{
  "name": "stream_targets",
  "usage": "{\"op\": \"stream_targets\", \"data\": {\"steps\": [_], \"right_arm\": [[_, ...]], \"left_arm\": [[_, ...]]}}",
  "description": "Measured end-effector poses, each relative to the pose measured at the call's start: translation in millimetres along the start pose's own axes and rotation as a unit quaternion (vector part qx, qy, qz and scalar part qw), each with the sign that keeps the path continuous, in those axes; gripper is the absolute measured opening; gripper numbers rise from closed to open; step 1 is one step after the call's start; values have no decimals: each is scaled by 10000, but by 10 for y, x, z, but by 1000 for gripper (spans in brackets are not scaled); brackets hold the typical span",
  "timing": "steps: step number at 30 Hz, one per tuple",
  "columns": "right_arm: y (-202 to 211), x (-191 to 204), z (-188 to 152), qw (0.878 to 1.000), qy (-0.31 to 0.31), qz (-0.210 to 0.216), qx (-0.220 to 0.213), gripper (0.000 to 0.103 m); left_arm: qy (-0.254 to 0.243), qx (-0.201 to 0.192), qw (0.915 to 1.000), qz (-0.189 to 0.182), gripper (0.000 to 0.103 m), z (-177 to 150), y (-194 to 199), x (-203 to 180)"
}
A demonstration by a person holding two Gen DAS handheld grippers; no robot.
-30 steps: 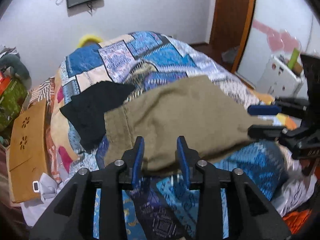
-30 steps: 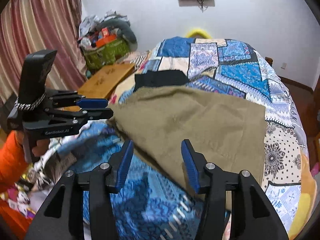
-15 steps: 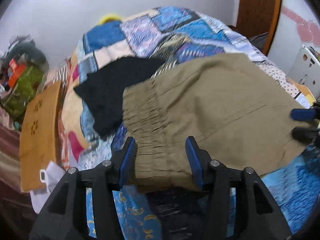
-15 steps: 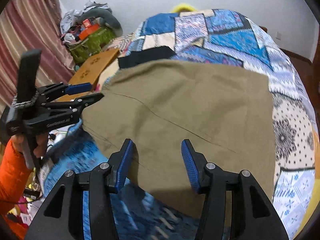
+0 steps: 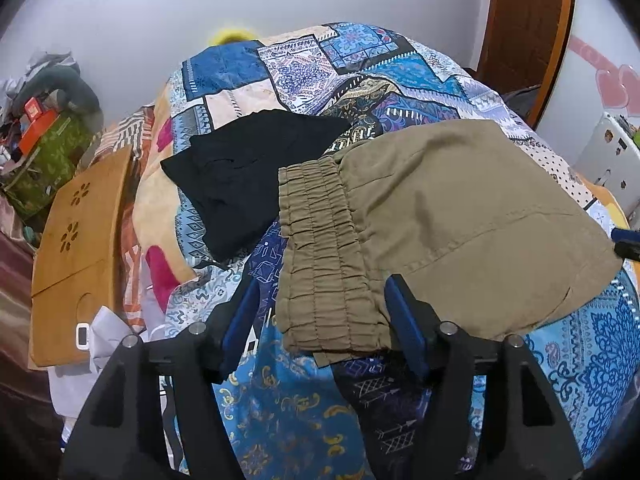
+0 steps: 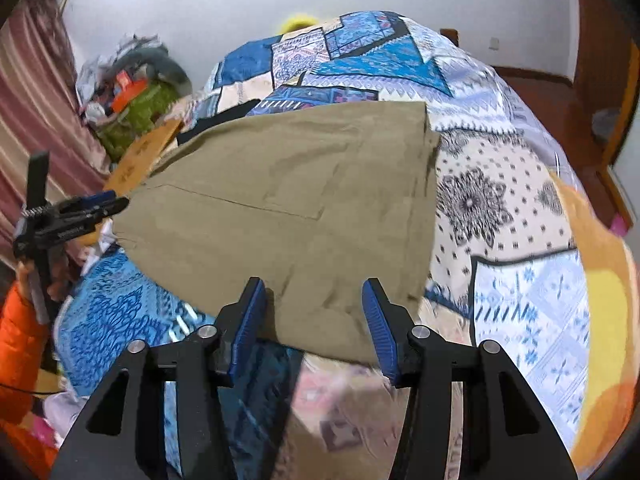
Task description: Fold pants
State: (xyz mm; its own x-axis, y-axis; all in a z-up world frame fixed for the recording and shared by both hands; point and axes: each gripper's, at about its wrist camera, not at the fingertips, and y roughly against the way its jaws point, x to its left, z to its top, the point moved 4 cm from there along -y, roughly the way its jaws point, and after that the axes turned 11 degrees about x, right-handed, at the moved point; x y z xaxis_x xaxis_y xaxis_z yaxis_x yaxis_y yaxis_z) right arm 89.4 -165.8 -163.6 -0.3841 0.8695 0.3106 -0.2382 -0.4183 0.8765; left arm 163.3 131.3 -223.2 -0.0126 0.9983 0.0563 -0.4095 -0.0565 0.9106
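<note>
While the olive pants (image 5: 440,216) lie flat on the patchwork bedspread (image 5: 304,68), your left gripper (image 5: 320,320) spreads wider around their waistband without pinching. Your right gripper (image 6: 312,316) stands parted over the hem end, gripping nothing.

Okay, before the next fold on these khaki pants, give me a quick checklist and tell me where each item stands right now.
1. Khaki pants lying flat on the patchwork bedspread: ok.
2. Left tongs letting go: ok, jaws opening, elastic waistband between the pads without being pinched.
3. Right tongs free: ok, open, with the pants edge between them.
4. Waistband layers lined up: cannot tell, a flap pokes out underneath.
5. Black garment clear of the pants: not ok, it runs under the waistband corner.
</note>
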Motion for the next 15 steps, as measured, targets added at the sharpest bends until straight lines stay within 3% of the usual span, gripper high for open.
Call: {"op": "stream_targets", "data": {"steps": [8,10,13,15], "right_arm": [[65,-334,-125,9990,-334,-262,136,46],[116,-363,-111,9988,-294,-366,130,46],[171,-389,-38,9983,-288,-499,75,48],[219,-425,55,9981,-316,-530,-1,48]], "left_arm": [[-72,18,9994,348,69,-71,128,150],[37,35,9987,499,69,-51,151,253],[296,18,9986,445,71,40,179,417],[460,-10,9980,430,77,137,181,505]]}}
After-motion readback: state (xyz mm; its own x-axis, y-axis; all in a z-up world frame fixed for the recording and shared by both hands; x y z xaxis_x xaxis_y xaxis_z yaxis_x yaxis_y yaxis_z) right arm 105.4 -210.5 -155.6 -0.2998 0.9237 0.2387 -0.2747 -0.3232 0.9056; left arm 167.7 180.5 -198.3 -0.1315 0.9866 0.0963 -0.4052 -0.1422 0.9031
